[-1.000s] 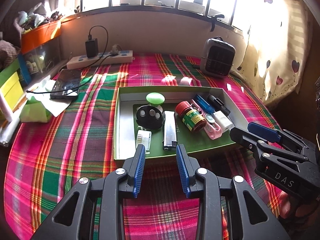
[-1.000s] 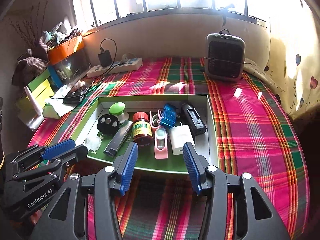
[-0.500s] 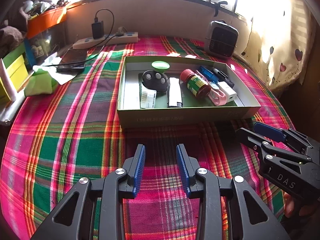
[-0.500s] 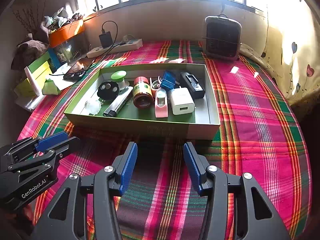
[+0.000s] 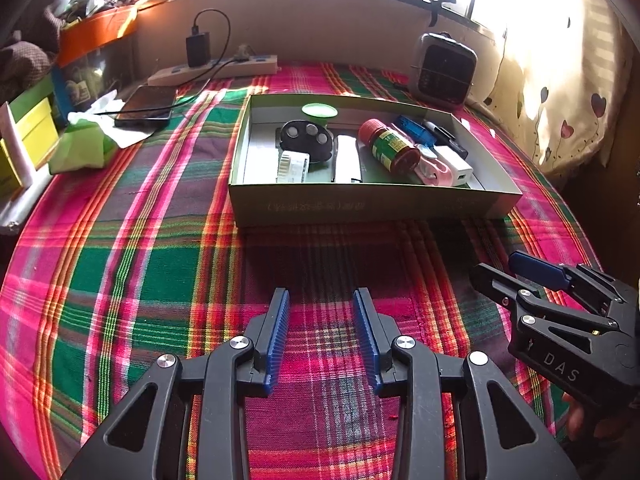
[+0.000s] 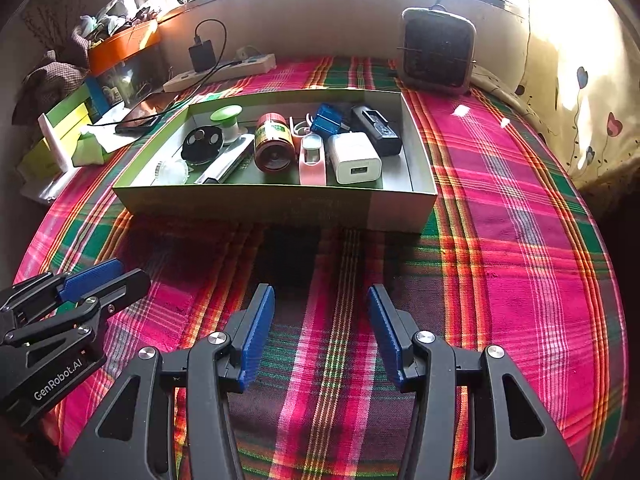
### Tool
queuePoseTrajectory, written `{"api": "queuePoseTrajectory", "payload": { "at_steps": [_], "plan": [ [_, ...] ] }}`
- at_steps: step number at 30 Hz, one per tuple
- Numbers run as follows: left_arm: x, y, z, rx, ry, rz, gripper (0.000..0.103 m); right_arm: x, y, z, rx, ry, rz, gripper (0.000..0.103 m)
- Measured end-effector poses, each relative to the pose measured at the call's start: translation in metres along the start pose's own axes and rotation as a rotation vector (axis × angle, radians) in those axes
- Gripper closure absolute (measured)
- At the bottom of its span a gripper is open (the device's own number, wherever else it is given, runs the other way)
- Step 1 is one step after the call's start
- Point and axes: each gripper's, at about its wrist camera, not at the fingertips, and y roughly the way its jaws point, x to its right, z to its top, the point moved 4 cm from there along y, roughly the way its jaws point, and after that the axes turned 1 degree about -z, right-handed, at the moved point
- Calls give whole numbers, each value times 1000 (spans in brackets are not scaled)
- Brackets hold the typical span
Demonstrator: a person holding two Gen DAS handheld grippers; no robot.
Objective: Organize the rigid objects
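Observation:
A green box (image 5: 372, 206) (image 6: 280, 202) sits on the plaid cloth and holds several small rigid objects: a red-capped bottle (image 5: 390, 146) (image 6: 273, 144), a white charger (image 6: 354, 158), a pink item (image 6: 312, 160), a black round holder (image 5: 306, 140), a silver stapler-like bar (image 5: 347, 159), a blue piece (image 6: 326, 120), a black charger (image 6: 376, 128) and a green knob (image 5: 319, 111). My left gripper (image 5: 322, 300) is open and empty, well in front of the box. My right gripper (image 6: 321, 300) is open and empty, also in front of the box.
A small heater (image 6: 438, 50) stands at the back right. A power strip with a plugged charger (image 5: 212, 68), a phone (image 5: 146, 106), green tissue pack (image 5: 82, 148) and stacked boxes (image 5: 24, 136) lie at the back left. The bed edge drops off on the right.
Both grippers have drawn back from over the box toward the near side of the bed; the box now lies farther ahead. Both stay open and empty.

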Motion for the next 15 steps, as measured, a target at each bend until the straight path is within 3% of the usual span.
{"api": "queuePoseTrajectory", "payload": {
  "at_steps": [6, 15],
  "plan": [
    [7, 0, -2, 15, 31, 30, 64, -3, -1, -3, 6, -29, -45, 53],
    [8, 0, -2, 18, 2, 29, 58, 3, -2, -5, 4, -12, -60, 43]
  ]
}}
